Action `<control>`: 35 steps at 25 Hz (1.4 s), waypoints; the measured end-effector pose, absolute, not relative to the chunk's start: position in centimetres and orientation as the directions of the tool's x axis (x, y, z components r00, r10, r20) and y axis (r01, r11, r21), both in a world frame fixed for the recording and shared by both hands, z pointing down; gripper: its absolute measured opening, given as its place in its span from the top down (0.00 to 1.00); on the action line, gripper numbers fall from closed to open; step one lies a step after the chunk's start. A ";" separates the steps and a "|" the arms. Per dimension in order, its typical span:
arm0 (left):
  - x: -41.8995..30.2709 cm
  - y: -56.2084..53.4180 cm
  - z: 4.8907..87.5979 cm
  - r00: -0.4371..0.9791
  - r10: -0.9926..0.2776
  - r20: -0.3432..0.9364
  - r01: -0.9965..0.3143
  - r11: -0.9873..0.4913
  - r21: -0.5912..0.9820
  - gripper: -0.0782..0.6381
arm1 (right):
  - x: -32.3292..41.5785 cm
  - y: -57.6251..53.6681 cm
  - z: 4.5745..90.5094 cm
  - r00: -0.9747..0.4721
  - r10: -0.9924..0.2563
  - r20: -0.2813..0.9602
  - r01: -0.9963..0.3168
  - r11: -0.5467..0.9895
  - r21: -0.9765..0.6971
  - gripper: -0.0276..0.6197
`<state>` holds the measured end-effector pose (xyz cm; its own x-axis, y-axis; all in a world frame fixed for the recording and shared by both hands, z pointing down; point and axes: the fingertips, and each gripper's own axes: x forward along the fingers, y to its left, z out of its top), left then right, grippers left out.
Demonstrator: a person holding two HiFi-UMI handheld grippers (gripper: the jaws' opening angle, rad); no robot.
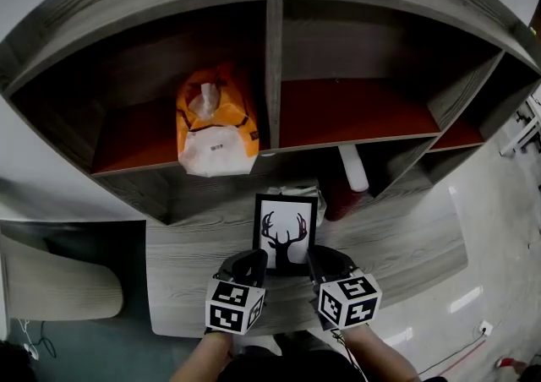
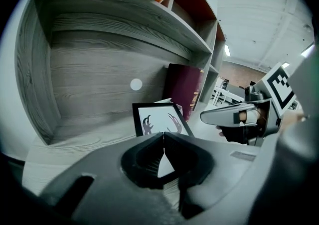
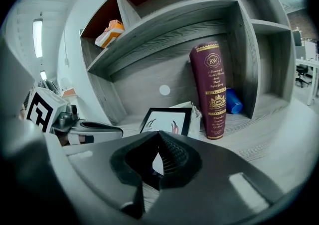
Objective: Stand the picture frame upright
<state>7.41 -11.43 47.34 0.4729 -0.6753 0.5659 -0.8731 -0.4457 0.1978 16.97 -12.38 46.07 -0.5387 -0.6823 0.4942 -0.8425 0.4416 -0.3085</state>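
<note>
On the left shelf of the grey wooden unit sits an orange and white bag, and below it the counter runs forward to the person. The left claw hovers at the near left corner of the picture frame, its jaws pressed together with nothing between them (its own view shows them meeting tip to tip). The black frame holds a white print of a deer's antlers and faces up toward the head camera, its far edge against a pale packet; whether it lies flat or leans back, I cannot tell. The right claw sits at the frame's near right corner, jaws likewise pressed together and empty. Further right, a maroon book stands upright under the shelf, with a blue object just behind it.
</note>
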 end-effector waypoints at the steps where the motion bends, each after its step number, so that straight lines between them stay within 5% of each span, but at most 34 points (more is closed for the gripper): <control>1: 7.3 -11.7 47.5 0.470 -0.676 0.568 -0.875 -0.442 0.197 0.89 | 17.1 -12.6 46.2 -0.536 -0.683 0.497 -0.844 0.439 -0.307 0.95; 18: 6.0 -14.8 49.7 0.416 -0.688 0.595 -0.903 -0.389 0.182 0.82 | 18.2 -15.0 48.8 -0.502 -0.685 0.527 -0.864 0.411 -0.289 0.95; 35: 5.1 -16.3 52.0 0.385 -0.690 0.613 -0.921 -0.335 0.201 0.70 | 18.0 -16.4 52.1 -0.506 -0.650 0.567 -0.863 0.389 -0.323 0.75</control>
